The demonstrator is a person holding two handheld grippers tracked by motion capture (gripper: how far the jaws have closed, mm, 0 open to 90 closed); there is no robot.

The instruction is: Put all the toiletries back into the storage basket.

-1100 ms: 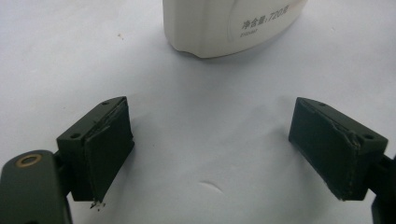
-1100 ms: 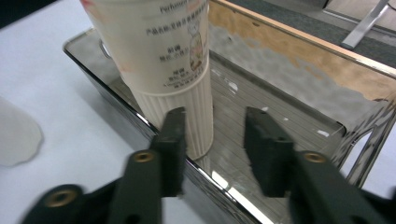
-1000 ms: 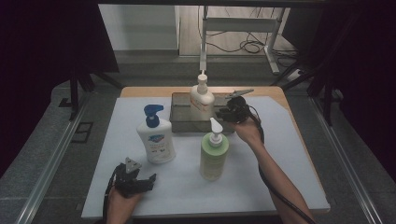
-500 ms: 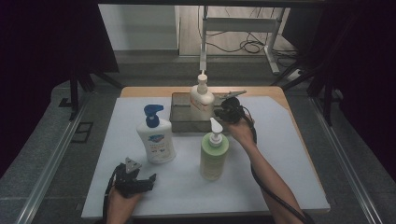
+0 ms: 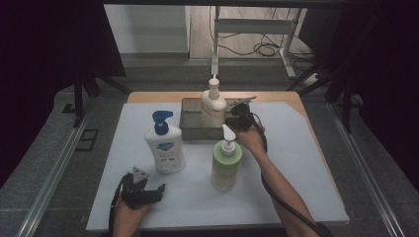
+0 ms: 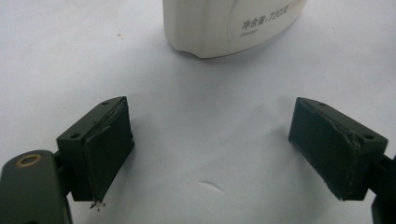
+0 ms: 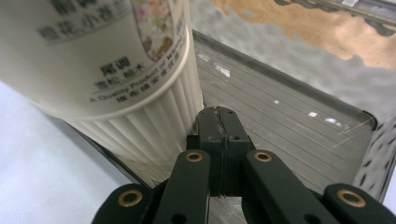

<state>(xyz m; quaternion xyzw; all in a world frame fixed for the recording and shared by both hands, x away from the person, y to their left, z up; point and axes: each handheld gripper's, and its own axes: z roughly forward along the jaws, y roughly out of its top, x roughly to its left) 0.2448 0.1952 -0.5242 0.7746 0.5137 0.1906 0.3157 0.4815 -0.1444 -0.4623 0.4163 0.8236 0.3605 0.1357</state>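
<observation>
Beside your right gripper [image 7: 219, 122], at ten o'clock in the right gripper view, the cream bottle [image 7: 107, 60] stands upright in the grey tray [image 7: 289, 126]. Your right fingers [image 7: 212, 135] are pressed together with nothing between them, their tips just beside the bottle's ribbed bottom. The bottle's long side points straight up. From the high view, your right gripper [image 5: 240, 114] sits at three o'clock from the bottle [image 5: 213, 103]. Your left gripper [image 6: 224, 154] rests well apart near the blue-pump bottle [image 5: 164, 143], its fingers wide apart.
</observation>
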